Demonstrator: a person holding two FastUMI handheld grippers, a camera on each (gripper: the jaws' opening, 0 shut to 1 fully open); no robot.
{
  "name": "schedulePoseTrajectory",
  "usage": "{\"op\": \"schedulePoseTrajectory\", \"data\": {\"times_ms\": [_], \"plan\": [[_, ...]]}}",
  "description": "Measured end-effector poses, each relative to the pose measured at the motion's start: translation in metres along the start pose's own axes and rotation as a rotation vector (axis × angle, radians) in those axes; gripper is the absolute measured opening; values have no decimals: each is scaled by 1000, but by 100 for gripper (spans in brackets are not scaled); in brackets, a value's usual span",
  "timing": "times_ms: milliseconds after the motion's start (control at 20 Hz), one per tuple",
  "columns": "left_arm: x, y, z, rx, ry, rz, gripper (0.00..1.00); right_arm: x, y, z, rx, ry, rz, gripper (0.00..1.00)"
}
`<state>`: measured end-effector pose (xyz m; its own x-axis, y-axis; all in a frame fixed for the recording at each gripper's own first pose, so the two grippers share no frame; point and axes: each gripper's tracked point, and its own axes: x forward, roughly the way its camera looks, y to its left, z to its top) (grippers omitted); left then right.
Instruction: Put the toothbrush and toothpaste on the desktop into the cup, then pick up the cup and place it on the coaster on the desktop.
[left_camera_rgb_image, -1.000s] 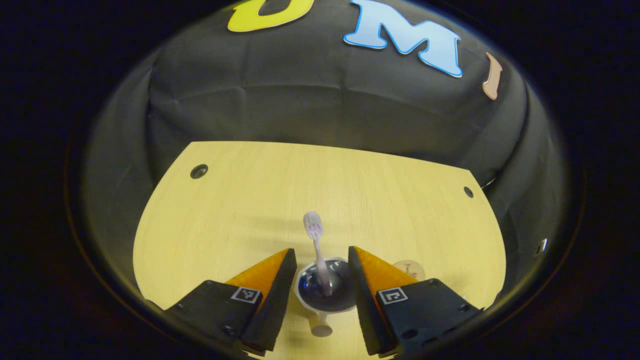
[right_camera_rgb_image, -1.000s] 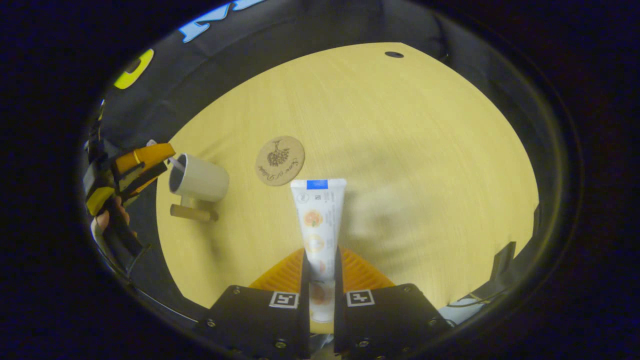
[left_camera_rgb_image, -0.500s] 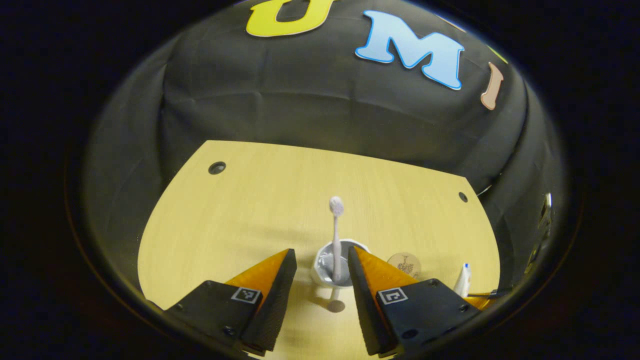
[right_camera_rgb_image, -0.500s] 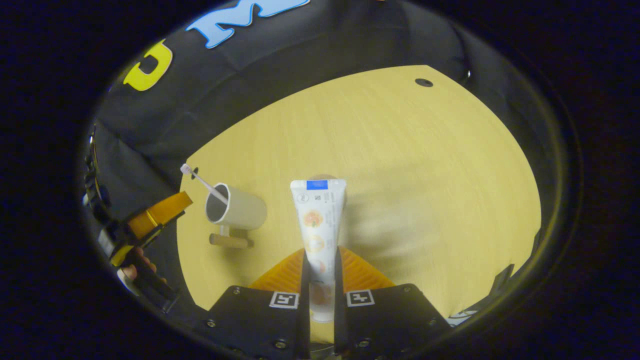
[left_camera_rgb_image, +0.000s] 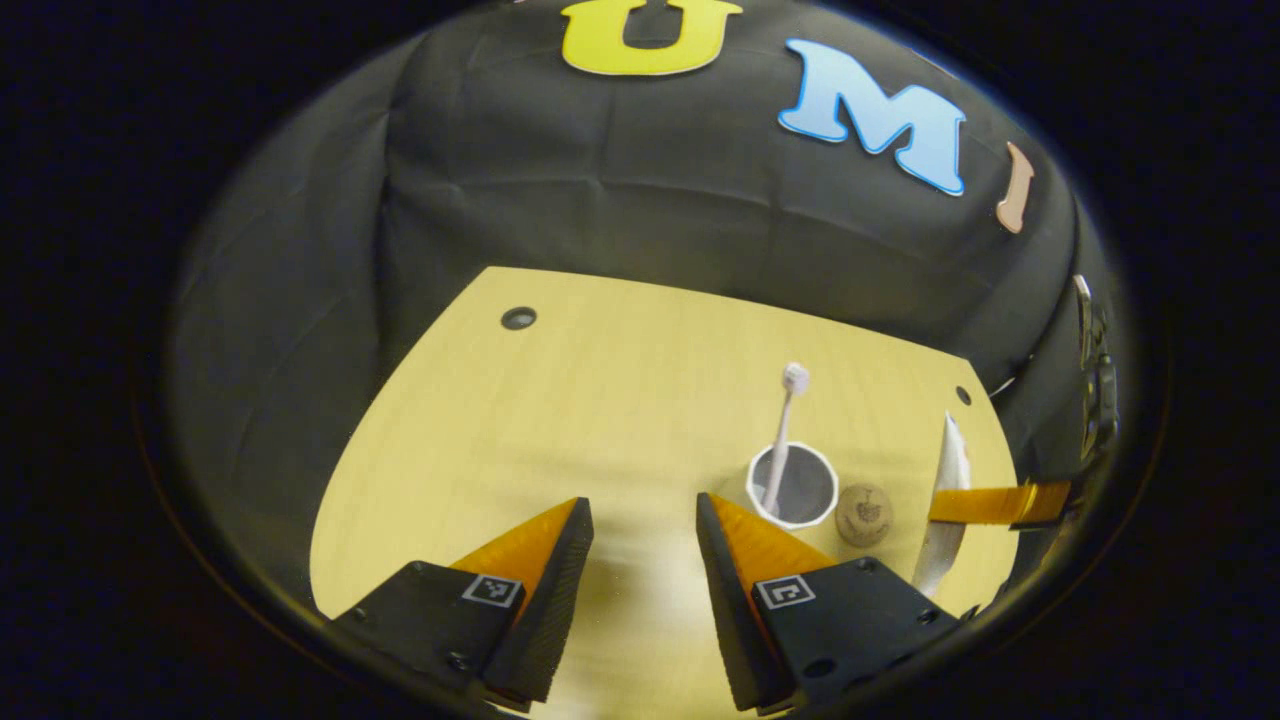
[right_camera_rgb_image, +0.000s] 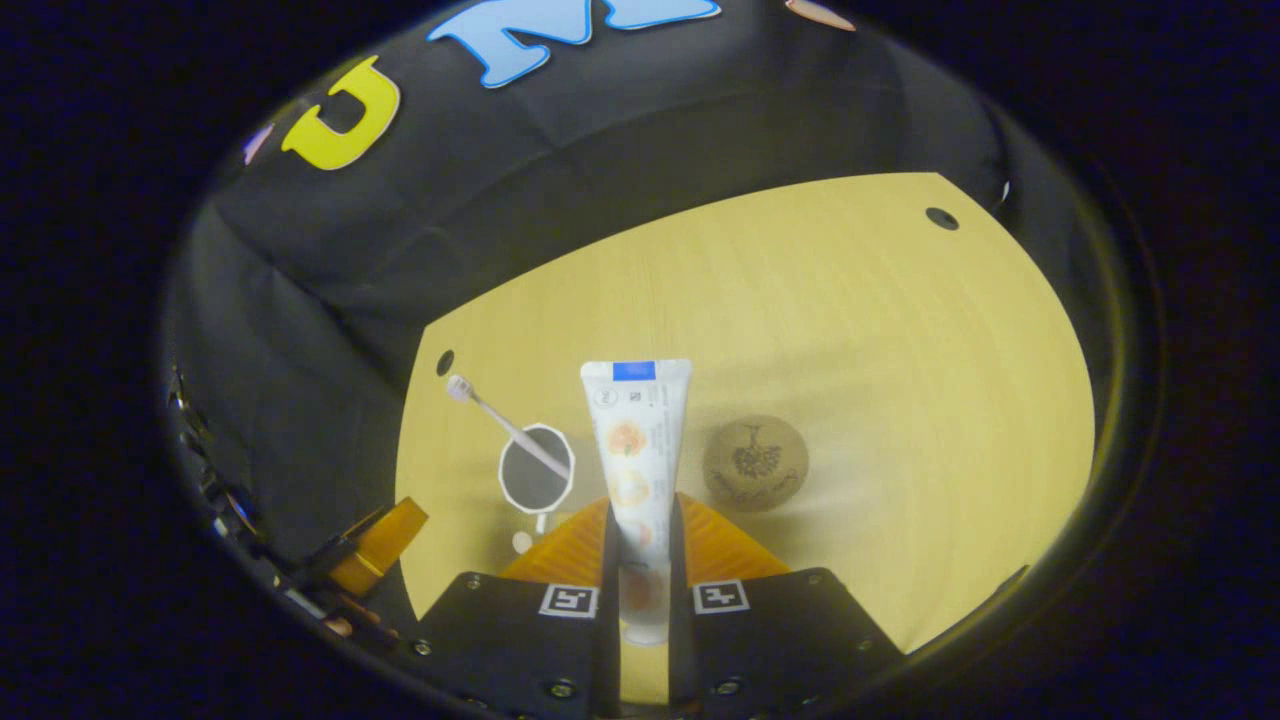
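A white cup (left_camera_rgb_image: 792, 486) (right_camera_rgb_image: 536, 468) stands on the wooden desktop (left_camera_rgb_image: 600, 420) with a pale toothbrush (left_camera_rgb_image: 782, 430) (right_camera_rgb_image: 500, 420) leaning in it, head up. A round cork coaster (left_camera_rgb_image: 864, 514) (right_camera_rgb_image: 755, 462) lies just beside the cup. My left gripper (left_camera_rgb_image: 640, 520) is open and holds nothing, back from the cup and to its left. My right gripper (right_camera_rgb_image: 640, 520) is shut on a white toothpaste tube (right_camera_rgb_image: 636, 440), held above the desk between cup and coaster. In the left gripper view the tube (left_camera_rgb_image: 946, 490) and an orange finger (left_camera_rgb_image: 990, 503) show at the right.
Two dark cable holes (left_camera_rgb_image: 518, 318) (left_camera_rgb_image: 963, 394) sit near the desktop's far corners. Black cloth closes the booth behind and to the sides. Bare wood lies left of the cup and beyond it.
The left gripper has drawn back and to the left, away from the cup with the toothbrush in it. The right gripper has carried the toothpaste tube closer, over the cup and coaster.
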<state>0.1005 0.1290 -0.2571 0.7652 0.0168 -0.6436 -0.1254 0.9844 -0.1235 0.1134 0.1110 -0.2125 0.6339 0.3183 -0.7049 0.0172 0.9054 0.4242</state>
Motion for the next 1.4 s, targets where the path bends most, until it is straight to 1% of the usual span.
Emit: {"op": "schedulePoseTrajectory", "data": {"times_ms": [200,400,600,800,1000,1250,1350,1400], "plan": [[-20,45,-18,-28,4,51,71,17,32,21,9,-40,32,20],[-42,90,-39,-65,20,120,70,35,58,39,21,-77,57,20],[-75,130,-65,-110,40,183,70,58,68,55,36,-137,56,19],[-97,165,-87,-167,56,253,71,72,68,57,13,-193,40,19],[-113,175,-103,-199,76,285,70,78,69,58,-44,-296,42,20],[-123,166,-113,-147,114,285,70,80,67,59,-155,-455,42,19],[-122,158,-113,-128,123,273,71,79,70,62,-174,-489,40,19],[-120,152,-111,-121,122,262,71,81,68,61,-174,-499,42,21]]}}
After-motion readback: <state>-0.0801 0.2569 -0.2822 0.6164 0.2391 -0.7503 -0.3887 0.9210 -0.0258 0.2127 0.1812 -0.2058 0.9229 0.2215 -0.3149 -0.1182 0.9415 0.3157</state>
